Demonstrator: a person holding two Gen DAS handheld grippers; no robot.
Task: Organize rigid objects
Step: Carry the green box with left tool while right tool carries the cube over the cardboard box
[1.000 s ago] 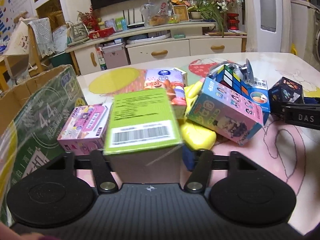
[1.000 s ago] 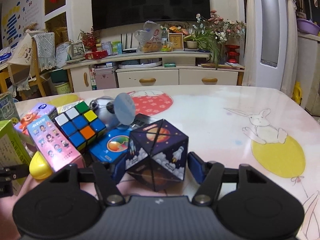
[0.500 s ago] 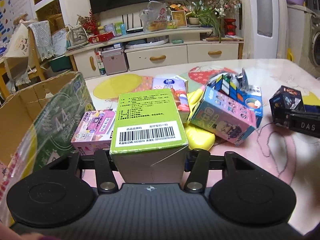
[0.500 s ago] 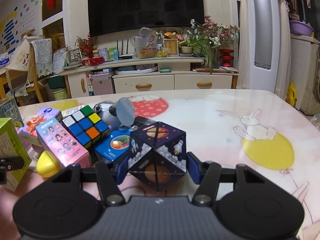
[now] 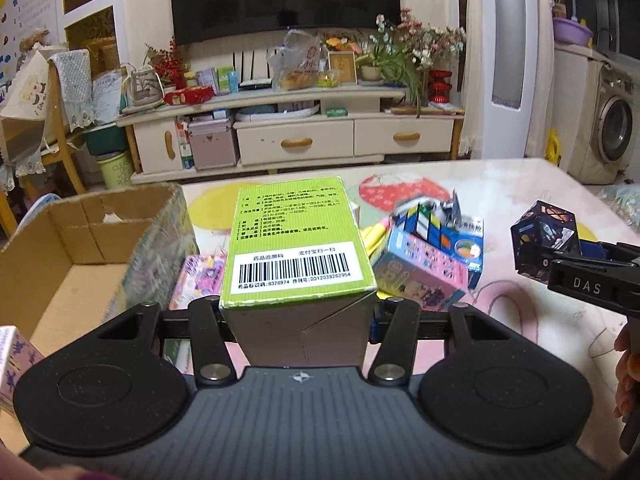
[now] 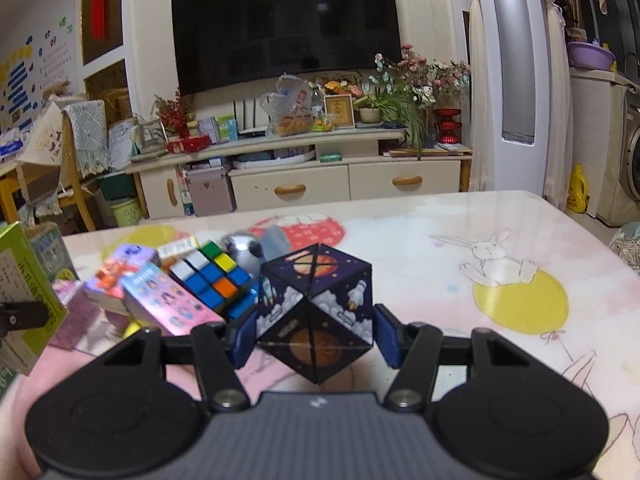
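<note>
- The left gripper is clamped on a green box, its fingers pressed to both sides; the box is held up off the desk, just right of the open cardboard carton.
- The green box's top face carries a white barcode label with Chinese print and digits — "8328974" can be made out — plus rows of small Chinese text too fine to read.
- The right gripper is closed on a dark space-print cube, blue pads on its two sides; the cube shows planets, rockets and clouds and hangs above the desk's pink part.
- In the left view, the right gripper's black finger reads "DAS".
- Lying on the desk between the two grippers: a colour puzzle cube, a pink box with cartoon figures, a blue box and a pink patterned box — their print is too blurred to read.
- The desk cover shows a white rabbit on a yellow balloon.
- Behind the desk stand a cream TV cabinet and a dark television.
</note>
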